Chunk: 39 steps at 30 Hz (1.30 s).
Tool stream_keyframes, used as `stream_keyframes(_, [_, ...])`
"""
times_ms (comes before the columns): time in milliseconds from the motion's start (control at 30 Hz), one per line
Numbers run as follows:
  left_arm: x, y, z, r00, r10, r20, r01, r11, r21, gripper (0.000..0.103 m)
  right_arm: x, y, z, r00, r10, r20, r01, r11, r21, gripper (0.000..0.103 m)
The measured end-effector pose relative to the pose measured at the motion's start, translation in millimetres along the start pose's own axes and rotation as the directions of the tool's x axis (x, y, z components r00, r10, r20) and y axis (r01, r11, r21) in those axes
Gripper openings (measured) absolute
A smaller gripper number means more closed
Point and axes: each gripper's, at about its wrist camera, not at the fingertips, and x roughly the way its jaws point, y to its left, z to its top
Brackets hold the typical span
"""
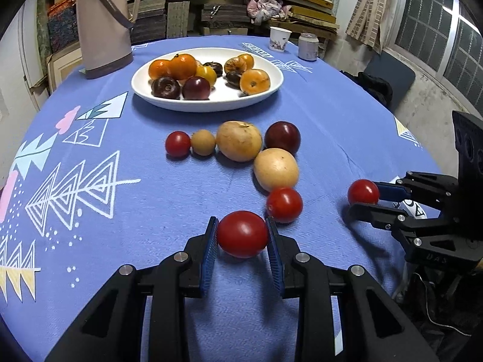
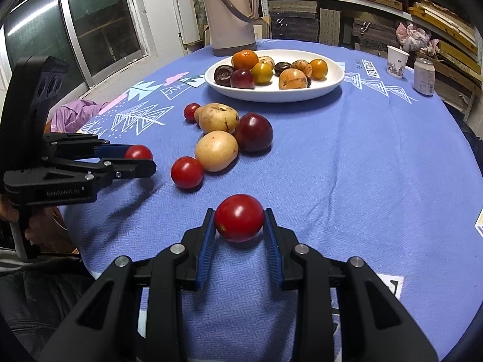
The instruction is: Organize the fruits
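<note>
My left gripper (image 1: 242,235) is shut on a red tomato (image 1: 242,233) just above the blue tablecloth; it also shows in the right wrist view (image 2: 137,160). My right gripper (image 2: 240,220) is shut on another red tomato (image 2: 239,217); it shows at the right of the left wrist view (image 1: 362,197). Between them lie loose fruits: a red tomato (image 1: 284,204), two yellow pears (image 1: 276,169) (image 1: 239,141), a dark plum (image 1: 282,137), a small tan fruit (image 1: 203,142) and a small tomato (image 1: 177,144). A white plate (image 1: 211,102) behind holds oranges and dark fruits.
A beige thermos jug (image 1: 104,24) stands at the back left of the round table (image 1: 347,105). A paper cup (image 1: 279,39) and a can (image 1: 308,46) stand at the back right. Shelves of stacked boards line the wall. The table edge drops off to the right.
</note>
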Motion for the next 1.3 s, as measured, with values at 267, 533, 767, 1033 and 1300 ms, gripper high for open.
stream_keyframes(267, [1, 4, -1, 1.0, 0.002, -0.006, -0.002, 1.0, -0.016, 0.031, 1, 1, 0, 1.0, 0.0, -0.001, 0.0, 1.0, 0.0, 0.031])
stream_keyframes(533, [6, 8, -3, 1.0, 0.005, -0.018, -0.005, 1.0, -0.024, 0.031, 4, 2, -1, 1.0, 0.005, -0.012, -0.005, 1.0, -0.001, 0.031])
stream_keyframes(767, [13, 11, -9, 1.0, 0.006, -0.031, -0.007, 1.0, -0.023, 0.031, 10, 3, -5, 1.0, 0.0, -0.029, 0.0, 1.0, -0.009, 0.032])
stream_keyframes(1033, [11, 13, -14, 1.0, 0.009, -0.017, -0.01, 0.999, -0.035, 0.032, 13, 3, -5, 0.999, -0.012, -0.034, 0.011, 1.0, -0.016, 0.031])
stream_keyframes(1300, [7, 11, -13, 1.0, 0.02, -0.008, -0.021, 1.0, -0.021, 0.031, 9, 2, -1, 1.0, -0.007, -0.015, 0.007, 1.0, -0.005, 0.03])
